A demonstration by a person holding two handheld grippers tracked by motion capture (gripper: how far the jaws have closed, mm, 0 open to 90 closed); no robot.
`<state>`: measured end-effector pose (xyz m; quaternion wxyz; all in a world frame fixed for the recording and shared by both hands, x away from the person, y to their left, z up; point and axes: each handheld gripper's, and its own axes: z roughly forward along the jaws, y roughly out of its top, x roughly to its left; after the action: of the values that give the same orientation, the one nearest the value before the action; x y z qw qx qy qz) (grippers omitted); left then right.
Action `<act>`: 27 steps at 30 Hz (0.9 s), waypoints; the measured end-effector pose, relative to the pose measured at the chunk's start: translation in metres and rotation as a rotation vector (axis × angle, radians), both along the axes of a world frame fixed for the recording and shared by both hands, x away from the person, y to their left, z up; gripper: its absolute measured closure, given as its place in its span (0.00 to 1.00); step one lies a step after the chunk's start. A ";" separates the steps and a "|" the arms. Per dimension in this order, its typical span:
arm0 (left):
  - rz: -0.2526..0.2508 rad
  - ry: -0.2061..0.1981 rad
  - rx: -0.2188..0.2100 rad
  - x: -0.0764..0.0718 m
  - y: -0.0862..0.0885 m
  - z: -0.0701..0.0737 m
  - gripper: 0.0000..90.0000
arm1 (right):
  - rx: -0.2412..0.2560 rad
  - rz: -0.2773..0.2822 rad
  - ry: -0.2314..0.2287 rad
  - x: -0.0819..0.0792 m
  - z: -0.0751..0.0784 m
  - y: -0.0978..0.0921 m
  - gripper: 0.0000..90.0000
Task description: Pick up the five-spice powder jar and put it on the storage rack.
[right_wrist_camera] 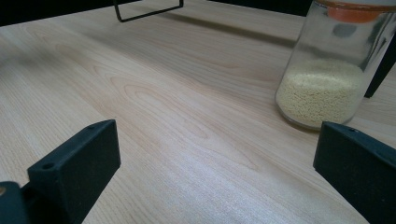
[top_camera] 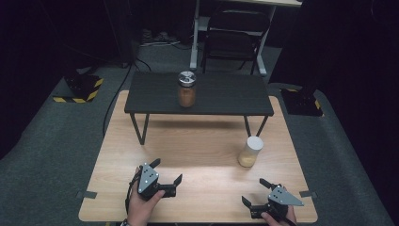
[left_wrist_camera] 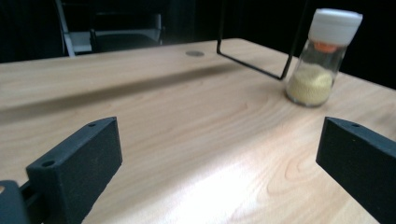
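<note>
A glass jar with a white lid (top_camera: pixel 250 151) and yellow grains stands on the wooden table (top_camera: pixel 197 146), right of centre. A second jar (top_camera: pixel 187 89), silver-lidded with orange-brown contents, stands on a low black shelf (top_camera: pixel 221 96) at the table's far side. My left gripper (top_camera: pixel 167 170) rests near the front left, open and holding nothing. My right gripper (top_camera: pixel 253 190) is at the front right, open and holding nothing, with the white-lidded jar a short way beyond it. The left gripper view shows that jar (left_wrist_camera: pixel 322 60) far ahead to the right, and the right gripper view shows the jar (right_wrist_camera: pixel 327 79) close, beyond the right jaw.
The black shelf stands on thin wire legs (left_wrist_camera: pixel 261 65), leaving a gap beneath it. A folding chair (top_camera: pixel 233 37) and a desk leg stand on the grey carpet beyond the table. Bare wood lies between the two grippers.
</note>
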<state>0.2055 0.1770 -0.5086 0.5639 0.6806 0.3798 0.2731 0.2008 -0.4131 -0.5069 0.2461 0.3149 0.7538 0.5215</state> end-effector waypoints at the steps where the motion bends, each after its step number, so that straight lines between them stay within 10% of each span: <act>1: -0.002 0.004 0.006 0.000 0.000 -0.002 0.00 | -0.001 0.000 0.000 0.000 0.000 0.000 0.00; 27: -0.007 0.062 0.137 -0.004 -0.007 -0.006 0.01 | -0.008 -0.004 -0.001 -0.001 0.001 0.002 0.00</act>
<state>0.2013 0.1697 -0.5141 0.5048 0.7270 0.3751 0.2755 0.1999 -0.4113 -0.5063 0.2487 0.3153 0.7550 0.5183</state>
